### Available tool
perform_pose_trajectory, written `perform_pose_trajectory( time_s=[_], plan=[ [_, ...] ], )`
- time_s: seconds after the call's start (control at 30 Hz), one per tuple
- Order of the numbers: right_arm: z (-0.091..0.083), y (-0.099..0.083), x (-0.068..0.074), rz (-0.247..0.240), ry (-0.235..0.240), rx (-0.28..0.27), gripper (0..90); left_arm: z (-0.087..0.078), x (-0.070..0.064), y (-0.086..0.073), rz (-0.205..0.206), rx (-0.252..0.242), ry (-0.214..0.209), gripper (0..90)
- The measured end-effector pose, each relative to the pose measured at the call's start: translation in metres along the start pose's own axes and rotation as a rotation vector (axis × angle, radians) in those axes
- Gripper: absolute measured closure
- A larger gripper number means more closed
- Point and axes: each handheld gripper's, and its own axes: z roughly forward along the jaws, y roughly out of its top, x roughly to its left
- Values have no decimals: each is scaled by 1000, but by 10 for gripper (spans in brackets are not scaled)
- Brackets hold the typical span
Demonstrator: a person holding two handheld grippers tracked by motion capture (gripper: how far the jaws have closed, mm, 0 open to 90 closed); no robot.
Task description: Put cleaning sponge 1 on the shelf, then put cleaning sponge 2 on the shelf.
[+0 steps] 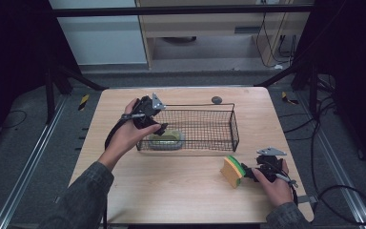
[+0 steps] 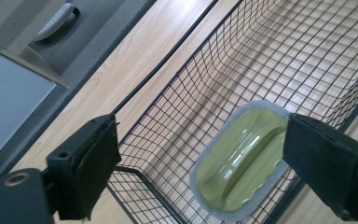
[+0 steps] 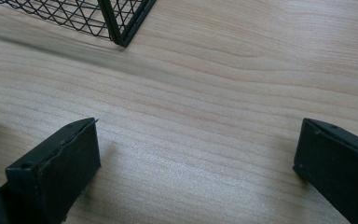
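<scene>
table: light wooden tabletop (image 1: pixel 171 191), carries everything in play.
basket: black wire-mesh rectangular basket (image 1: pixel 219 125), long axis runs left-right across the table; near-left corner holds the scrubber.
scrubber: olive-green plastic-handled oval scrubber with pale grey pad rim (image 2: pixel 242 158), lies flat on the basket floor, handle up; also in the high view (image 1: pixel 166 139). Long axis looks roughly parallel to the basket's long side.
sponge: yellow sponge with green scouring layer (image 1: pixel 232 171), stands on edge on the bare table, in front of the basket's right end, outside it.
left gripper: (image 1: pixel 158 125) above the basket's left end, jaws apart, nothing held. In the left gripper view (image 2: pixel 200 172) the scrubber sits between and below the jaws, offset toward the right one.
right gripper: (image 1: pixel 249 172) low on the table, just beside the sponge; jaws apart, empty; gripper view (image 3: pixel 196 163) shows bare wood between them, a green edge at far left.
key relation: sponge lies to the right gripper's left, basket beyond it; right hand is the nearer one by far.
judgement: next likely a sideways close-in on the sponge; jaws need to straddle its thin dimension.
</scene>
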Motion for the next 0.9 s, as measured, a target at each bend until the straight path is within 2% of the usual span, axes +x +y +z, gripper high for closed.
perform_pose_trajectory(
  time_s=[0.1, 0.27, 0.37, 0.43, 0.53, 0.67, 0.73, 0.8, 0.87, 0.9],
  plan=[
    [0, 0, 0, 0, 0, 0, 4, -6, -2, -6, -27, -25, -7, 72],
    [0, 0, 0, 1, 1, 0, 4, -10, -11, -19, -54, -38, -8, 59],
    [0, 0, 0, 1, 2, 0, 4, -13, -15, -28, -63, -41, 4, 54],
    [0, 0, 0, 1, 2, 0, 4, -15, -17, -35, -87, -48, 6, 53],
    [0, 0, 0, -2, 9, 0, 4, -19, -23, -48, -111, -55, 31, 51],
    [-1, 0, -4, -22, 22, -1, 22, -23, -33, -73, -144, -61, 39, 43],
    [-3, 2, -5, -25, 23, 20, 55, -24, -39, -88, -159, -46, 47, 45],
    [-5, 3, -6, -32, 19, 31, 81, -25, -44, -104, -186, -54, 51, 45],
    [-9, 1, -5, -30, 22, 46, 92, -25, -48, -121, -224, -57, 51, 44],
    [-12, 0, -6, -33, 16, 54, 100, -23, -50, -130, -260, -55, 46, 45]
  ],
)
